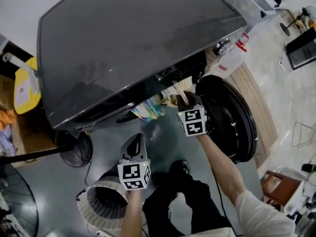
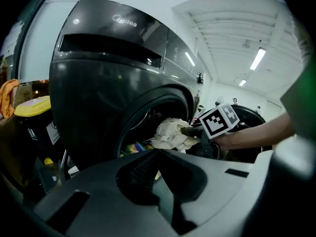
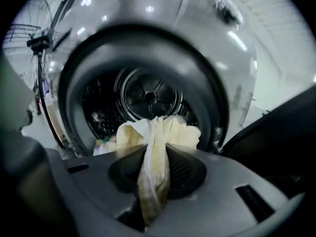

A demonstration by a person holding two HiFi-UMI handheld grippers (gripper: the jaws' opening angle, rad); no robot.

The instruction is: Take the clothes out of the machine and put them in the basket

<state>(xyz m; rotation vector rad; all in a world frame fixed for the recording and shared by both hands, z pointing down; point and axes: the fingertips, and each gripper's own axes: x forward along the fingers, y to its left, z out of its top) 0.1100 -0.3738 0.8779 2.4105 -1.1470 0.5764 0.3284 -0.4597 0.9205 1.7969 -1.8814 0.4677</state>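
- Logged the step in hand as extraction: one garment gripped at the drum mouth, not yet clear of the machine, nothing yet carried to the basket.
- Noted a dark grey front-loading washing machine (image 1: 123,48) with its round black door (image 1: 232,125) swung open, on the right in the head view.
- Found the right gripper (image 3: 154,181) clamped on a crumpled cream-coloured cloth (image 3: 158,130), with a fold pinched between both jaws and the bulk bunched just in front of the drum opening.
- Checked this against the left gripper view: same cloth held at the lip of the opening, partly out.
- Found the left gripper (image 2: 158,174) with jaws together and nothing between them, held apart from the opening and above the basket.
- Noted a multicoloured striped garment (image 1: 148,110) lying in the drum mouth just beside the cream cloth, untouched.
- Located a white slatted round basket (image 1: 88,214) on the grey floor in front of the machine; interior too dark to judge its contents.
- Judged the next move to call for drawing the cloth fully clear of the door rim, carrying it left and down over the basket, and parting the jaws only above its rim.
- Flagged as a risk the trailing end catching on the rim or dragging the striped garment onto the floor.
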